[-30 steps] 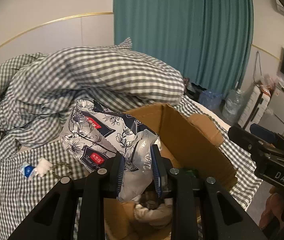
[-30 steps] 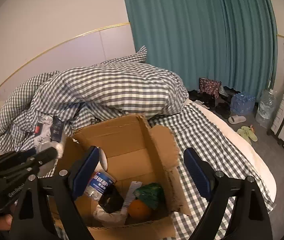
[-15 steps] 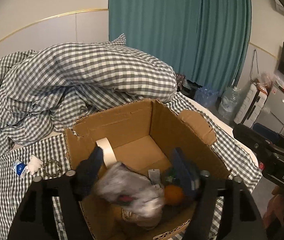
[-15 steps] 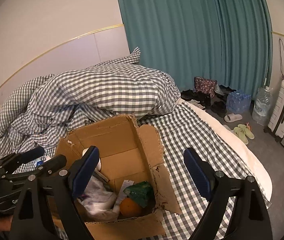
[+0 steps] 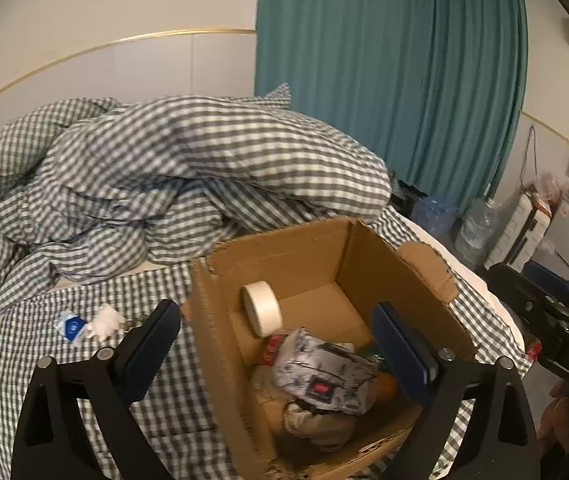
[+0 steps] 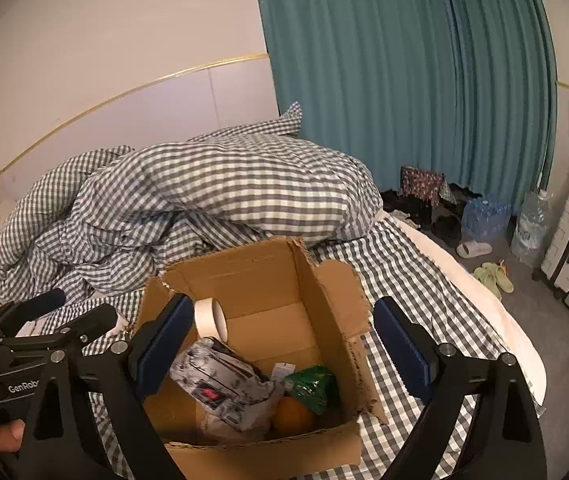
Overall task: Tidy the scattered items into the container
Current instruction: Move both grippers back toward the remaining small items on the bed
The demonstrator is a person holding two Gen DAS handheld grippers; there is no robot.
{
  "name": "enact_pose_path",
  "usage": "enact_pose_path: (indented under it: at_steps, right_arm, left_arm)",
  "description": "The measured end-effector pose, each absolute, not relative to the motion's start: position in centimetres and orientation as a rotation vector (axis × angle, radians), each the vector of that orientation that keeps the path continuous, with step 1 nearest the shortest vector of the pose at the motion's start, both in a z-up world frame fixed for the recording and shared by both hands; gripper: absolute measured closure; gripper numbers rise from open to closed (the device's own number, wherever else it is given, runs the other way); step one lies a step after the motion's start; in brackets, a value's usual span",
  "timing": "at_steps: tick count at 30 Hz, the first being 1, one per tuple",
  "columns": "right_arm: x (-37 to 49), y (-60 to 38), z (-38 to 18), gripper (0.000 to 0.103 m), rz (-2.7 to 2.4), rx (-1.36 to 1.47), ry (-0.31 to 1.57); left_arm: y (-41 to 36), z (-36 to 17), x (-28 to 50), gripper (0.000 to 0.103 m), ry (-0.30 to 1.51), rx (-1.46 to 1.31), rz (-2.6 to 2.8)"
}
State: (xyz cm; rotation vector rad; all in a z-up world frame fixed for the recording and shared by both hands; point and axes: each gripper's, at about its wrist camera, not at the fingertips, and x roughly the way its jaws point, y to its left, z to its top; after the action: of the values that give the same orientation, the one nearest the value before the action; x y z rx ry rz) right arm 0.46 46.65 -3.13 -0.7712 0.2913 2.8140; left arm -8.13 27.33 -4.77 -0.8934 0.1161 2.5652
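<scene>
Tissue pack point(image 5: 322, 376) dropped, left claw point(image 5: 280, 350) wide.

Tissue pack point(image 5: 324, 376) lies inside box point(image 5: 276, 256) (tape roll point(image 5: 261, 307) behind it).

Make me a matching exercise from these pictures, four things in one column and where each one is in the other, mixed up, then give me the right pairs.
Things:
1. tape roll
2. orange
3. tissue pack
4. small white toy

Places:
A. on the checked sheet, outside the cardboard box
B. leaning against the box's inner left wall
C. in the box, beside the green packet
D. lying on top of the pile in the box

Pairs: 1-B, 2-C, 3-D, 4-A
</scene>
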Motion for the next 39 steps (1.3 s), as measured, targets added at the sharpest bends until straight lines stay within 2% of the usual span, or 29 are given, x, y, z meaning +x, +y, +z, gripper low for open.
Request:
enact_pose_path:
  at_steps: [2, 7, 26, 39]
  right_arm:
    - [0.4, 45.7, -2.7, 0.004, 2.816, -0.762, 0.276]
    - [0.3, 43.5, -1.7, 0.000, 2.830, -0.738, 0.254]
    - [-1.7, 33.0, 0.4, 0.000, 2.949, -0.723, 0.162]
    - [-5.1, 25.4, -0.9, 0.000, 3.071, -0.759, 0.104]
  left_arm:
    - [26.3, -4.4, -8.1, 0.004, 0.108, -0.891, 2.576]
    - [23.6, -3.5, -7.6, 0.001, 0.096, -0.871, 2.615]
    - [10.7, -1.9, -7.6, 0.000, -0.011, -0.863, 2.776]
    - [1.1, -3.6, -9.3, 0.000, -0.066, -0.947, 2.891]
